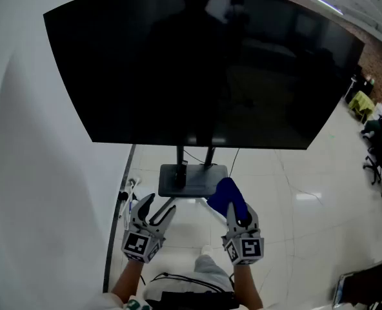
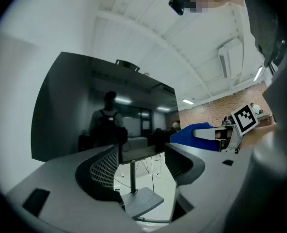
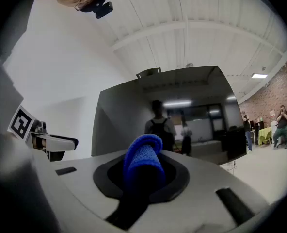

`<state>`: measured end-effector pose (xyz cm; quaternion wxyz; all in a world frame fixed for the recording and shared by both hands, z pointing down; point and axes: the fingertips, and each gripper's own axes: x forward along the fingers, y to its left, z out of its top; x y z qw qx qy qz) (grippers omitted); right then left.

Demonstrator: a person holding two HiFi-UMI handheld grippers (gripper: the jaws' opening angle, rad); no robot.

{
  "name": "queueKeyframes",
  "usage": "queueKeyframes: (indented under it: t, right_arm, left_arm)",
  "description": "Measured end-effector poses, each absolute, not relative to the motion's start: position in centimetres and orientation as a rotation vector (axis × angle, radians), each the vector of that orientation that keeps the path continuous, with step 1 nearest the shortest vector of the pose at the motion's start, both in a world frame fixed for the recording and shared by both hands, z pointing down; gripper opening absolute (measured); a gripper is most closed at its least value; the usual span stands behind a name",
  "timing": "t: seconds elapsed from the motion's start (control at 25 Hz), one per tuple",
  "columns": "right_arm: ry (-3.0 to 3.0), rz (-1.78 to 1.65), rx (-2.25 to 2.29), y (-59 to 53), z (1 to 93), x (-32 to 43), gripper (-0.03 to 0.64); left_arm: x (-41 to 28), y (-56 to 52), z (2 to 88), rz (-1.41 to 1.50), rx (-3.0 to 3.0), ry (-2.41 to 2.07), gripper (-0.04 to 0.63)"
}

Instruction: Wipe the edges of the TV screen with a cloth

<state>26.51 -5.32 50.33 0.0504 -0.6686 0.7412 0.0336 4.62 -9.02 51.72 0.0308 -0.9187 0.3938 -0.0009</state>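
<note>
- Jaws of the right gripper are clamped down on a blue cloth, which fills the gap between them.
- Folded into a thick roll, the cloth sticks out past the jaw tips; in the head view its long axis runs from the gripper toward the upper left.
- It sits low in the centre of that frame, just right of the stand base and below the lower edge of the TV screen, not touching the glass.
- Over on the left gripper, the jaws are spread wide with nothing between them; through the gap only the stand and the pale floor show.
- Both grippers hang side by side at the bottom centre of the head view, tips aimed up toward the screen.
- Dark and switched off, the screen spans the top of that frame with its long axis left to right, facing the person.
- Dim room reflections show in the glass.
- White wall fills the left side of the frame.
</note>
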Motion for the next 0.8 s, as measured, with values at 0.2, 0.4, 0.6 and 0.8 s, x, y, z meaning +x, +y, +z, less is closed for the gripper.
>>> queueKeyframes:
  t: [0.2, 0.4, 0.6, 0.8]
  right_arm:
    - [2.290, 0.219, -1.970, -10.3, 46.9, 32.4, 0.069]
    - [2.368, 0.384, -1.843, -15.3, 41.7, 34.6, 0.071]
    - [2.308, 0.735, -1.767, -19.5, 30.2, 35.7, 0.071]
    - [2.139, 1.228, -1.717, -21.6, 14.6, 34.0, 0.072]
  left_arm:
    - [11.9, -12.5, 48.4, 0.078, -2.849, 1.199, 0.287]
    - [15.4, -16.3, 47.9, 0.097, -2.798, 1.235, 0.287]
    - [18.7, -18.7, 45.5, 0.088, -2.835, 1.142, 0.287]
    - [20.7, -20.6, 42.8, 0.091, -2.904, 0.984, 0.287]
